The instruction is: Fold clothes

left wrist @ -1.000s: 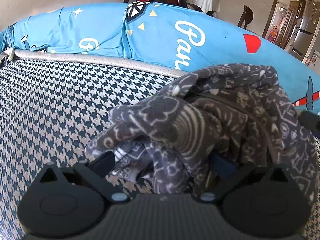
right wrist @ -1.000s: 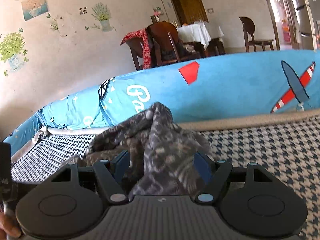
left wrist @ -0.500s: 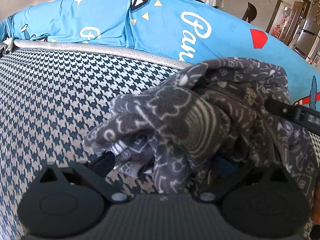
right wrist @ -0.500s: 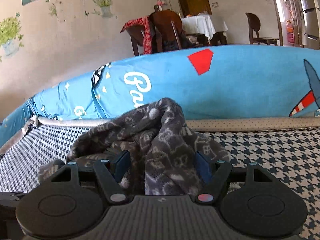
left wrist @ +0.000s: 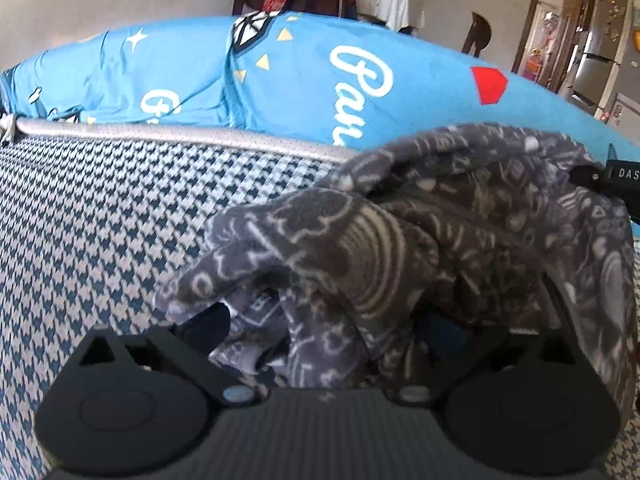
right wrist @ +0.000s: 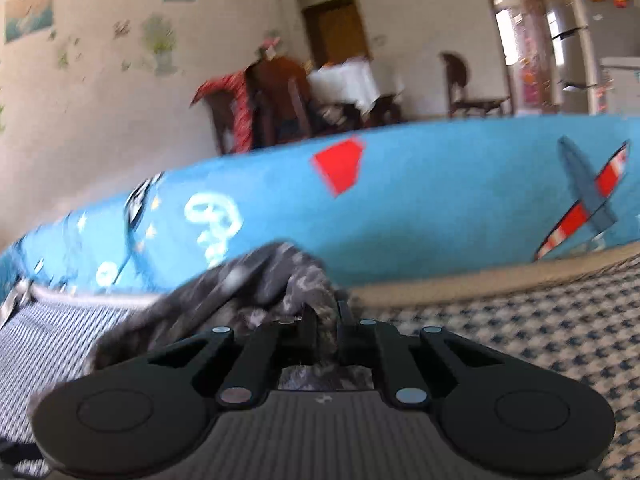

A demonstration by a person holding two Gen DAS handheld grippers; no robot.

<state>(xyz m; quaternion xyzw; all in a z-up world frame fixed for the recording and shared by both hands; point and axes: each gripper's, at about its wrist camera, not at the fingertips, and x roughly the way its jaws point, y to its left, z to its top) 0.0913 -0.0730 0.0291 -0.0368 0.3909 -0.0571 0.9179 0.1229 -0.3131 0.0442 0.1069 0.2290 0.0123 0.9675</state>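
Grey fleece garment (left wrist: pixel 420 248), printed with pale doodle lines, lies bunched on the houndstooth sofa seat (left wrist: pixel 100 220). Left view: left gripper (left wrist: pixel 324 328) fingers stand spread, crumpled folds heaped between and over them. Blue printed cover (left wrist: pixel 280 92) drapes the backrest behind. Right view, blurred: right gripper (right wrist: pixel 326 322) fingers pressed nearly together, pinching a ridge of the same fleece (right wrist: pixel 256 280), lifted into a peak.
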